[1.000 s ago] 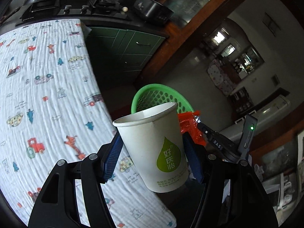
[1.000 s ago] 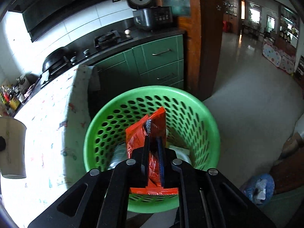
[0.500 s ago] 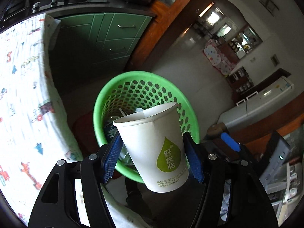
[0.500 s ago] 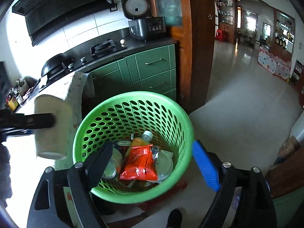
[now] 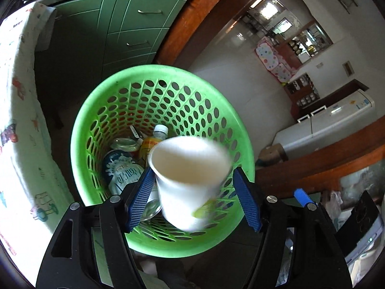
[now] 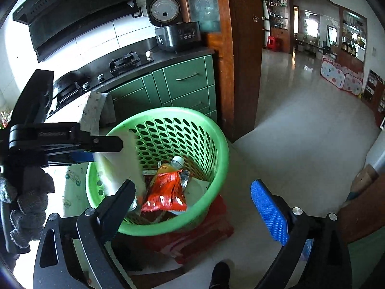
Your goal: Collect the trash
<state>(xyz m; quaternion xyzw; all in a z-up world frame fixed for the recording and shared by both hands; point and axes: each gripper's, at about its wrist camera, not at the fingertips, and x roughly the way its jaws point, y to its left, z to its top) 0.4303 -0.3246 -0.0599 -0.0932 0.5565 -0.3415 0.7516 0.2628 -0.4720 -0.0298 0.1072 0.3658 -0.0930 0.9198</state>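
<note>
My left hand-held gripper point(image 5: 192, 197) is opening; the blurred white paper cup point(image 5: 190, 183) sits tilted between its blue pads point(image 5: 245, 202), clear of both, over the green basket point(image 5: 231, 120) at frame centre. My right hand-held gripper point(image 6: 192, 200) is opening wide with nothing between its fingers. The red wrapper point(image 6: 166, 190) lies inside the basket beside a bottle point(image 6: 176, 162).

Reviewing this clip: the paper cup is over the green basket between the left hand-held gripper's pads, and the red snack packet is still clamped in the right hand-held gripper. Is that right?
Not quite. The red snack packet lies inside the green basket; the right hand-held gripper is empty, its jaws opening wide, as the right wrist view shows. The paper cup is over the basket between the left hand-held gripper's pads, as you said.
</note>
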